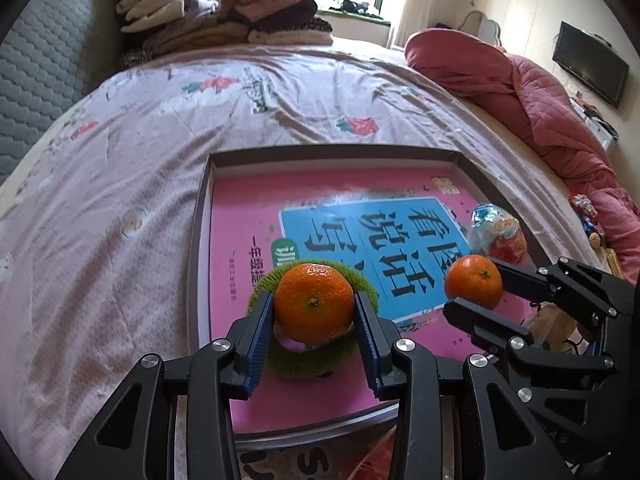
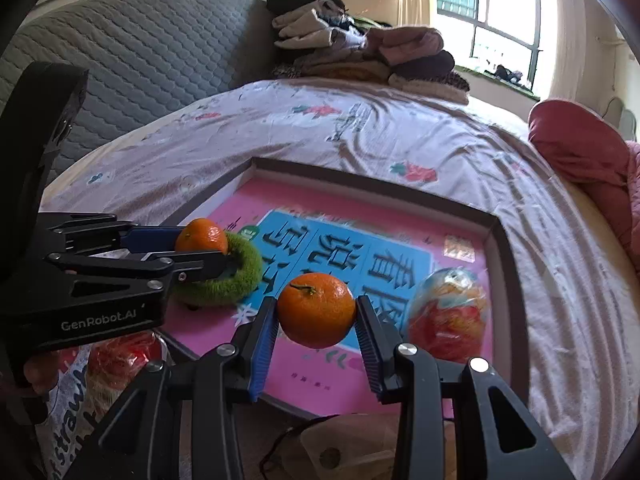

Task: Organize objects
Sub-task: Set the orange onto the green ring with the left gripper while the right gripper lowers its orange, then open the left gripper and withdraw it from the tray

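Observation:
A shallow grey box (image 1: 200,216) lies on the bed with a pink book (image 1: 240,216) inside it. My left gripper (image 1: 314,312) is shut on a mandarin (image 1: 314,302) just above a fuzzy green ring (image 1: 304,364) on the book. My right gripper (image 2: 316,314) is shut on a second mandarin (image 2: 316,310) and holds it above the book; it also shows in the left wrist view (image 1: 474,282). The left gripper with its mandarin (image 2: 201,236) and the green ring (image 2: 240,276) show at the left of the right wrist view.
A shiny wrapped snack packet (image 2: 448,314) lies in the box's right part (image 1: 498,236). Folded clothes (image 1: 216,12) are stacked at the bed's far end. A pink quilt (image 1: 540,100) is bunched on the right. A red bag (image 2: 116,360) lies near the box's front.

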A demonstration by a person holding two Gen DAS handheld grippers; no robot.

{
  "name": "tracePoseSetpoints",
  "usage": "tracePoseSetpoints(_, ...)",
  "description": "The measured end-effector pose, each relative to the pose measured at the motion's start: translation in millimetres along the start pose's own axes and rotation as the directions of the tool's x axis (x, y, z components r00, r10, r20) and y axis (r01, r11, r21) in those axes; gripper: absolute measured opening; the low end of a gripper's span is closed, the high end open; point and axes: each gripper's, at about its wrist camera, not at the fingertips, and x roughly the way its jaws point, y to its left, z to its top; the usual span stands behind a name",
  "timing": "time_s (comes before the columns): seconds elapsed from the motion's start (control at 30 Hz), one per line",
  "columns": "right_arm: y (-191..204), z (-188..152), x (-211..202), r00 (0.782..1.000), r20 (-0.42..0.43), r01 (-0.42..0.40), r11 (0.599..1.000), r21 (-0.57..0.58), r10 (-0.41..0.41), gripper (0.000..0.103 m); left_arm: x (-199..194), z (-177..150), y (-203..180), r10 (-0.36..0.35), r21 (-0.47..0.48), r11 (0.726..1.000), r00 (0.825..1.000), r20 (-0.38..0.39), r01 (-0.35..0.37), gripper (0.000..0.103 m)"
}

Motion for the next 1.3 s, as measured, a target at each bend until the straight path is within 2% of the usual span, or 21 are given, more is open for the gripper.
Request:
tracePoseSetpoints(0.3,1,-1,6,1.000,-0.028,0.002,1.000,-0.005,-0.002,0.039,5,-3,-5,0.005,0.021,1.000,1.000,-0.020,-0.004,0.041)
tracePoseSetpoints(0.57,3,-5,14,0.997,-0.070,0.039,0.999,-0.024,-0.041,0.039,6,-5,-8,0.014,0.046,0.999,0.999,-0.032,-0.013,0.041)
tracePoseSetpoints(1.3,-7,-3,10,0.998,-0.058,0.040,0.999,0.029,-0.039,0.039,-2,-4,-4,-0.015,0.019,1.000,0.999,-0.035,0.016,0.046)
